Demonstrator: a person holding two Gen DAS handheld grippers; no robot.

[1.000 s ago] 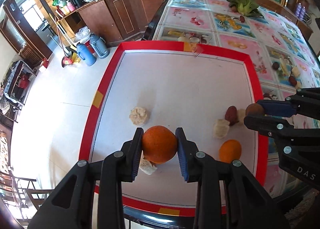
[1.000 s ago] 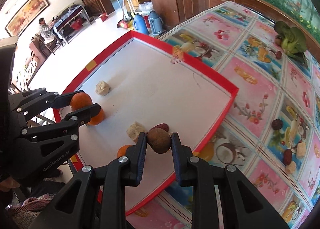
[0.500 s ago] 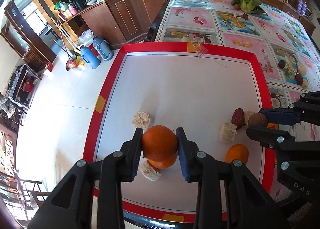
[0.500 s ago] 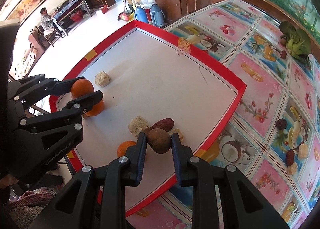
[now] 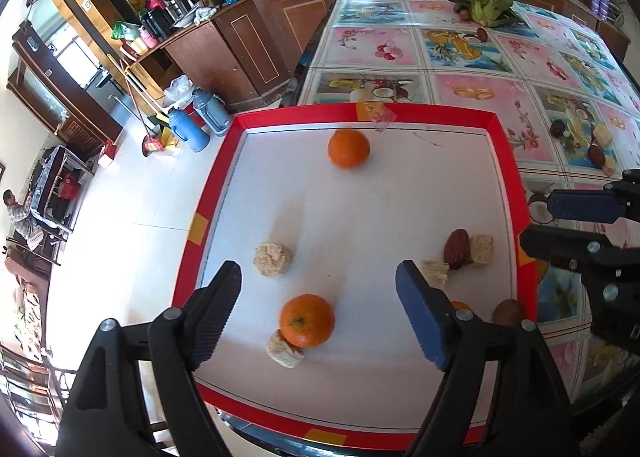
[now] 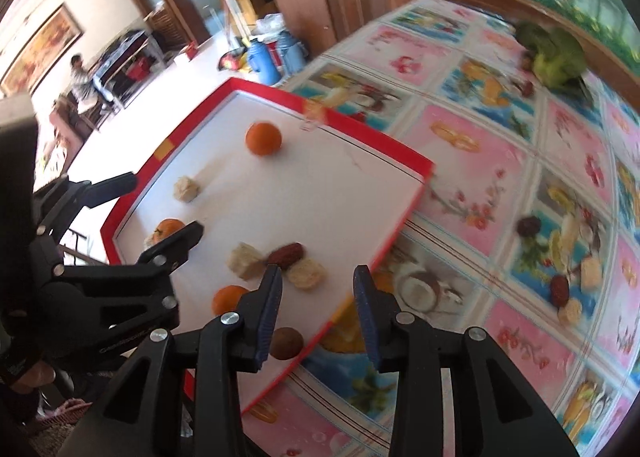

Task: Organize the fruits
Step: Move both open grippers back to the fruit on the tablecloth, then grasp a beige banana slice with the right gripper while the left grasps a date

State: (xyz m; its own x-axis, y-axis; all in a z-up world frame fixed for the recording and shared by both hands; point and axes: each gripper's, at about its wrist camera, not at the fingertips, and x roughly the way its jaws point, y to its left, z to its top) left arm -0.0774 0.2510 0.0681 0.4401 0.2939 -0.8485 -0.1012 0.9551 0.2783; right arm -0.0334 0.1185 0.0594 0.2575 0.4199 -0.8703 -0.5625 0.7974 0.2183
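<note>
Orange fruit (image 5: 348, 148) now lies free at the tray's (image 5: 208, 193) far side and the brown fruit (image 6: 285, 343) near right, since my left gripper (image 5: 318, 315) and right gripper (image 6: 318, 315) are both spread empty, so two placements appear complete.

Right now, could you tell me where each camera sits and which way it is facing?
Left wrist: rides the left gripper, looking forward and down across the red-rimmed tray; its own open fingers frame an orange, and the right gripper shows at the right edge.
Right wrist: rides the right gripper, angled over the tray's right edge toward the fruit-print tablecloth; its open fingers show, the left gripper at left.
Shared: the tray, the far orange, the red date, the brown fruit.
</note>
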